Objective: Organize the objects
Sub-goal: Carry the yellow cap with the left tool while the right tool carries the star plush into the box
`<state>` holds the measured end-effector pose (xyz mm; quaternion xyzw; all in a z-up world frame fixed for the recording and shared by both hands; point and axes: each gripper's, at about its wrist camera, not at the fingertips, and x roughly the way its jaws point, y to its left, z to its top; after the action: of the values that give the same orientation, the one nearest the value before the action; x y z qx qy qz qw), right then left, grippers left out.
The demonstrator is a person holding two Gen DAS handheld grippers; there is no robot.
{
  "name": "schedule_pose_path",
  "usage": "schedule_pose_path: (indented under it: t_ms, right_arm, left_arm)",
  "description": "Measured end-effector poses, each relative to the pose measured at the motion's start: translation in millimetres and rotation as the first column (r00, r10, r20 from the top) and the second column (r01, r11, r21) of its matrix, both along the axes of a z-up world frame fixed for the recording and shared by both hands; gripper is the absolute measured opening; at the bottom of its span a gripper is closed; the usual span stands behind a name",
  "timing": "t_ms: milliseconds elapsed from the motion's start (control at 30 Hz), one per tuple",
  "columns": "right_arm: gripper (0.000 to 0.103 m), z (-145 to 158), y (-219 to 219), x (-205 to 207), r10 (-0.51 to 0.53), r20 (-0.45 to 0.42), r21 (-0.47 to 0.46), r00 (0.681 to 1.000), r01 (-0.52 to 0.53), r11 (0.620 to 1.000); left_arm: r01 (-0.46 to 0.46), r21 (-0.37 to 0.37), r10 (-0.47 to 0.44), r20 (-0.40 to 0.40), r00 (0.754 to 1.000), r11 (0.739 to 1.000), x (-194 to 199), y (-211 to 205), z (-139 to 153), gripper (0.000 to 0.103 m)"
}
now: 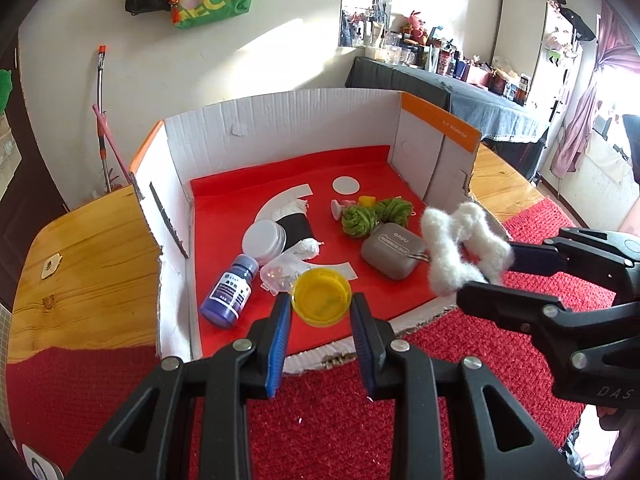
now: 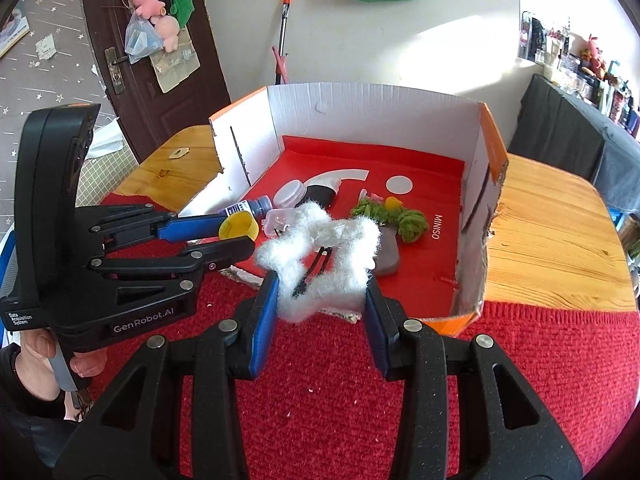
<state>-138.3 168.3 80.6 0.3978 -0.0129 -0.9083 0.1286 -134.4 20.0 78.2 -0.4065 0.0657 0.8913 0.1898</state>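
My left gripper (image 1: 321, 307) is shut on a small yellow cup (image 1: 322, 297) and holds it over the front edge of the white cardboard box (image 1: 280, 120). My right gripper (image 2: 321, 294) is shut on a fluffy white star ornament (image 2: 320, 256), also at the box's front edge. The star also shows in the left wrist view (image 1: 460, 248), and the yellow cup shows in the right wrist view (image 2: 239, 227). Inside the box on its red floor lie a blue bottle (image 1: 230, 290), a white round jar (image 1: 264, 240), a grey case (image 1: 392, 250) and green yarn balls (image 1: 376, 216).
The box stands on a wooden table (image 1: 84, 264) with a red knitted cloth (image 1: 340, 420) in front. Box walls rise at the left, back and right. A black-and-white roll (image 1: 298, 226), a clear plastic piece (image 1: 280, 274) and a pink suction hook (image 1: 340, 206) also lie in the box.
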Motion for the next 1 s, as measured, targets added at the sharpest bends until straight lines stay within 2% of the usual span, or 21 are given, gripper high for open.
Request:
schedule_pose_path:
  t_ms: [233, 1000]
  right_arm:
    - [0.038, -6.9, -1.4, -15.0, 0.016, 0.034, -0.013, 0.999, -0.015, 1.0]
    - [0.038, -31.4, -11.8, -51.2, 0.065, 0.133, -0.053, 0.989, -0.058, 0.997]
  left_arm:
    - [0.014, 0.004, -0.014, 0.052, 0.999, 1.0, -12.4, -1.5, -8.5, 0.031]
    - [0.044, -0.02, -0.041, 0.128, 0.991, 0.999, -33.5, -8.2, -29.0, 0.032]
